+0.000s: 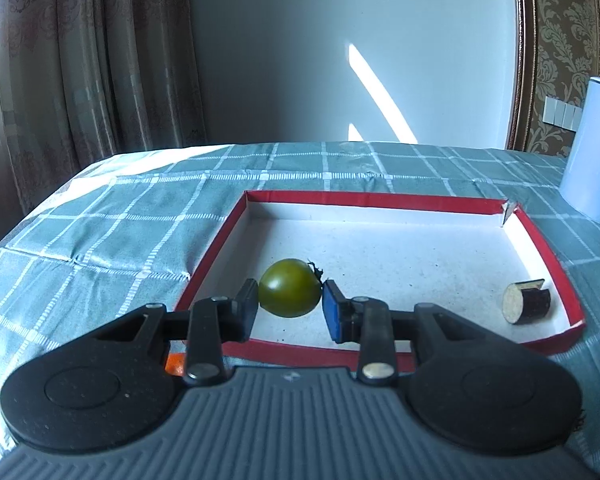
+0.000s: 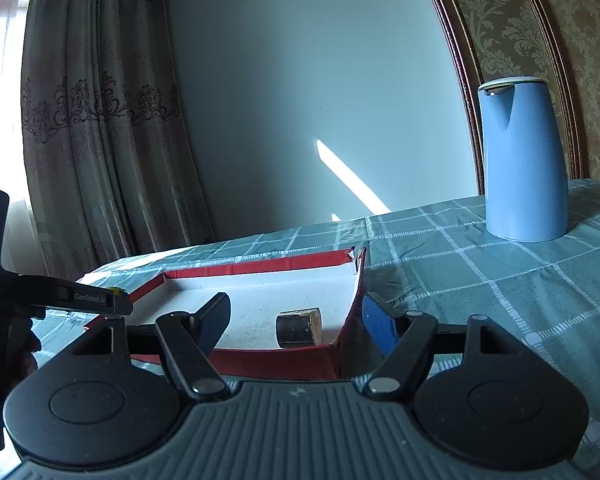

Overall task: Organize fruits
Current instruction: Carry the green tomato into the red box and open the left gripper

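Green tomato point(image 1: 289, 294) sits clamped in the left gripper point(image 1: 290, 306), lower centre of frame, over the red-rimmed tray point(image 1: 216, 236) — straight below lies its drop. Right gripper point(image 2: 296, 322) — wide apart, empty — faces the eggplant chunk point(image 2: 299, 327).

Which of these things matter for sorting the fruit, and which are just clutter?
Job:
green tomato, held in left gripper
red tray
cut chunk in tray
right gripper, open

Clutter:
blue jug
checked cloth
curtain
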Action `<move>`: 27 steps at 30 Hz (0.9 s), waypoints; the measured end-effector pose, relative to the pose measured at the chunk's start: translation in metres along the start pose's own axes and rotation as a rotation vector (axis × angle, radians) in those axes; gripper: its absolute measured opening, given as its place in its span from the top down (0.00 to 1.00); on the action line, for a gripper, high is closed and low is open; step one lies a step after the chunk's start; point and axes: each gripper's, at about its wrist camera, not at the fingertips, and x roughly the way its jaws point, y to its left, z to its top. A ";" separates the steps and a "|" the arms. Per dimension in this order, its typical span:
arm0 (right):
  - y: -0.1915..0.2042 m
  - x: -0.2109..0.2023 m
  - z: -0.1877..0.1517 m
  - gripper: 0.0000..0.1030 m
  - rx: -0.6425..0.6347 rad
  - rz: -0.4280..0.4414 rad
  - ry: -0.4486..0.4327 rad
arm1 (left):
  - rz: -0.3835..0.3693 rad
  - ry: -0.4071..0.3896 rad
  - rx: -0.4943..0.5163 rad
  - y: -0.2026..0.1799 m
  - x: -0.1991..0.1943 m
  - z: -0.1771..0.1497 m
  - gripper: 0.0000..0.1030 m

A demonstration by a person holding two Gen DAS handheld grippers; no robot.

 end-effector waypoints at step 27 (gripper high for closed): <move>0.005 -0.001 -0.002 0.28 -0.019 0.017 0.013 | 0.023 -0.032 -0.003 0.010 -0.006 -0.014 0.06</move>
